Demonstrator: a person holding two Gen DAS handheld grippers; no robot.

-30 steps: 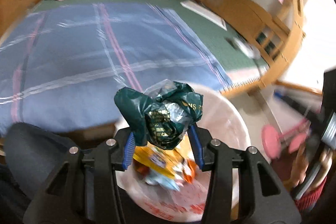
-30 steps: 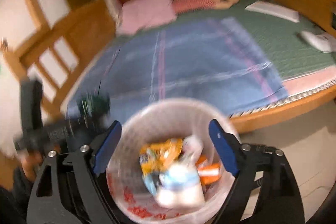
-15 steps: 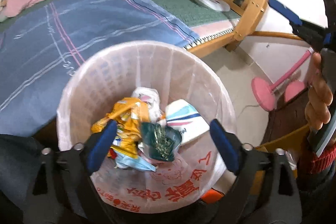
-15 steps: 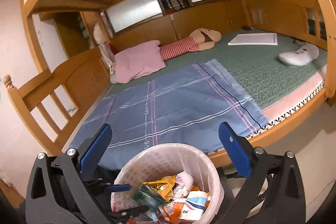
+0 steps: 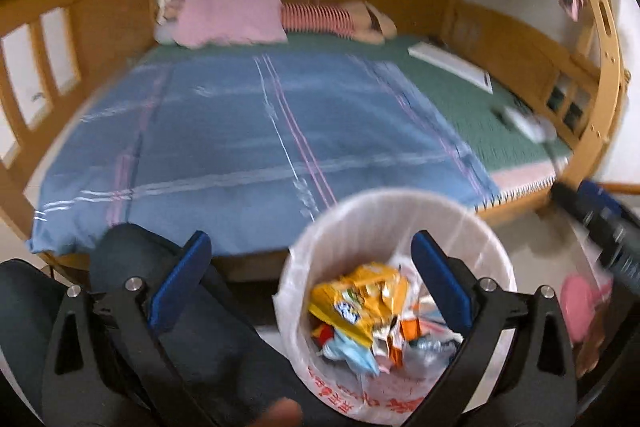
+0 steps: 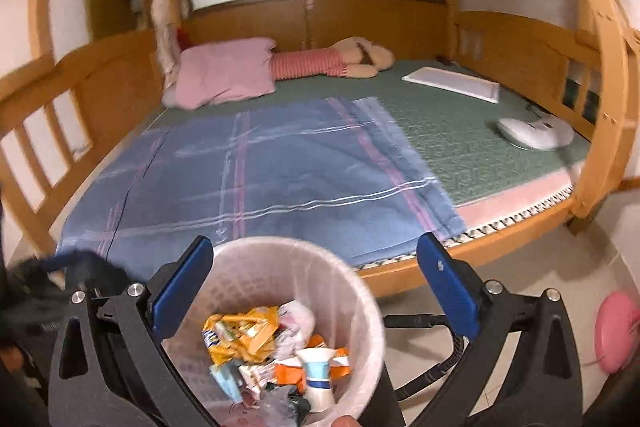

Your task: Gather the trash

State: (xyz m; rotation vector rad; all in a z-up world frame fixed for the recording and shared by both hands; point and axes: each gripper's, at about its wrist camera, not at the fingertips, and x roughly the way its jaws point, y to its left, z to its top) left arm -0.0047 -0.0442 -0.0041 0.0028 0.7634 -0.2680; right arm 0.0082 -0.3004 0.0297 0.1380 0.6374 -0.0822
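A white bin lined with a clear bag (image 5: 400,211) (image 6: 288,255) stands on the floor beside the bed. It holds several wrappers, among them a yellow snack bag (image 5: 360,303) (image 6: 240,335) and a paper cup (image 6: 316,379). My left gripper (image 5: 308,279) is open and empty above the bin's left rim. My right gripper (image 6: 316,291) is open and empty above the bin. The right gripper also shows at the right edge of the left wrist view (image 5: 600,223). The dark green wrapper is not clearly seen in the bin.
A wooden bunk bed (image 6: 600,107) carries a blue plaid blanket (image 6: 256,179), a pink pillow (image 6: 224,75), a doll, a white board (image 6: 452,83) and a white device (image 6: 536,133). A pink object (image 6: 616,335) lies on the floor at right. My dark-clothed leg (image 5: 132,307) is at left.
My left gripper opened and dropped the dark green wrapper into the bin, then drew back and tilted up. The right gripper stayed open above the bin.
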